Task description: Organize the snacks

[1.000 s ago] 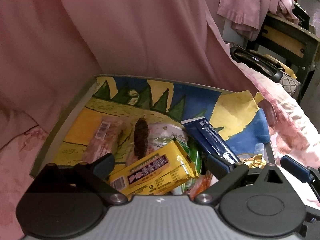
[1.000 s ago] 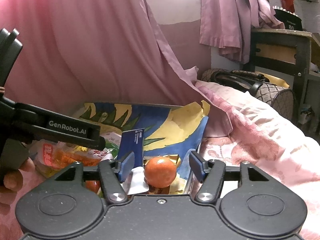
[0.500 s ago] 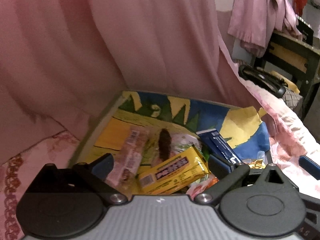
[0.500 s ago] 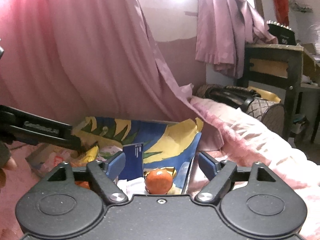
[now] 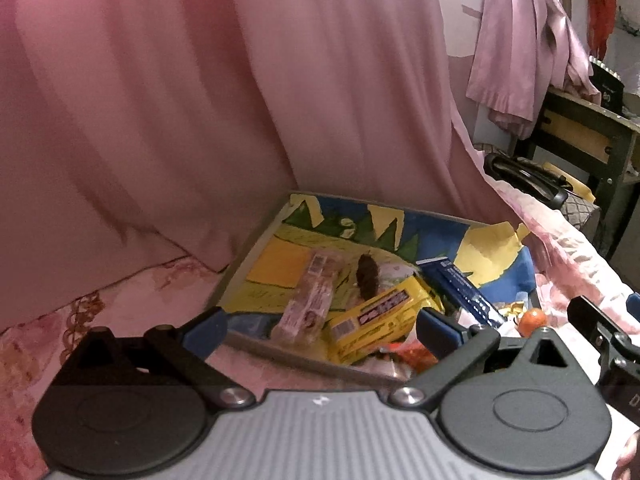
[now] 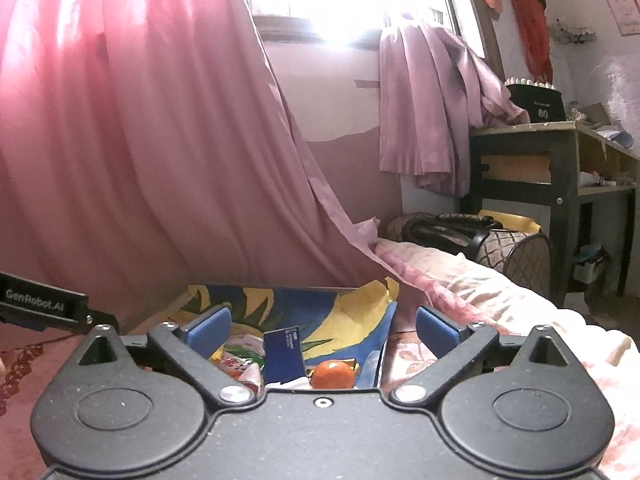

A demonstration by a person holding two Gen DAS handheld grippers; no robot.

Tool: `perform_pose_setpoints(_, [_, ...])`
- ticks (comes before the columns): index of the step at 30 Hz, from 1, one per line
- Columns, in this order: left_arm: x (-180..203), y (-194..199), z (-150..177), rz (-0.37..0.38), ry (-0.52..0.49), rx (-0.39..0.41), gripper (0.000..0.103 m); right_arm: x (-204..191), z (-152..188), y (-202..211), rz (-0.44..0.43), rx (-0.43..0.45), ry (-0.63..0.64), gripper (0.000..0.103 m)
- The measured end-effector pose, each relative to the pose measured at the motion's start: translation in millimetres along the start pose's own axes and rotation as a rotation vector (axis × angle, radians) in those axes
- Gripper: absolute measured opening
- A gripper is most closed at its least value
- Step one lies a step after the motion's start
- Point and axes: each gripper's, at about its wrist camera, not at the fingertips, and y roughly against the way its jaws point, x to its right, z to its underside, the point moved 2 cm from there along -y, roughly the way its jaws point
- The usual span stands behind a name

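A flat tray (image 5: 249, 255) with a painted blue, yellow and green bottom lies on the pink bedspread. In it lie a yellow packet (image 5: 380, 320), a pink wrapper (image 5: 308, 304), a dark brown snack (image 5: 366, 276), a dark blue packet (image 5: 460, 292) and an orange (image 5: 532, 318) in the near right corner. My left gripper (image 5: 320, 332) hangs open above the tray's near edge, holding nothing. My right gripper (image 6: 322, 328) is back from the tray (image 6: 352, 312) with its jaws opening wide and nothing between them. The orange (image 6: 333, 374) and blue packet (image 6: 284, 354) lie below it.
A pink curtain (image 6: 160, 160) hangs right behind the tray. To the right, the bed carries a dark handbag (image 6: 452, 232) and a woven bag (image 6: 520, 256). A dark wooden desk (image 6: 552, 152) stands beyond. The left gripper's body (image 6: 44, 304) shows at the left edge.
Both grippers drew back and rose from the tray. The right jaws, which stood around the orange, spread wide. The orange stays in the tray's corner.
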Motion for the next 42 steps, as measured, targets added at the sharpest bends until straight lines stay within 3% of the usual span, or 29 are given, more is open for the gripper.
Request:
perform_pose_setpoints(6, [-11,19,15,-0.005,0.003,0.010,0.103,-5,4,19,-0.005,0.016,-0.001,0.102])
perform_pose_setpoints(23, [-48,78,81,-0.018,0.040,0.054,0.103,-33,27,86,-0.003,-0.047,0.018,0.102])
perform_pose_setpoints(30, [-54,95,106,-0.001,0.007,0.036,0.103,-41,36,110,0.011,-0.083,0.016,0.102])
perform_pose_setpoints(42, [-66,122,123,0.015,-0.040,0.077,0.103,-65,53,136,-0.009,-0.131,0.030,0.102])
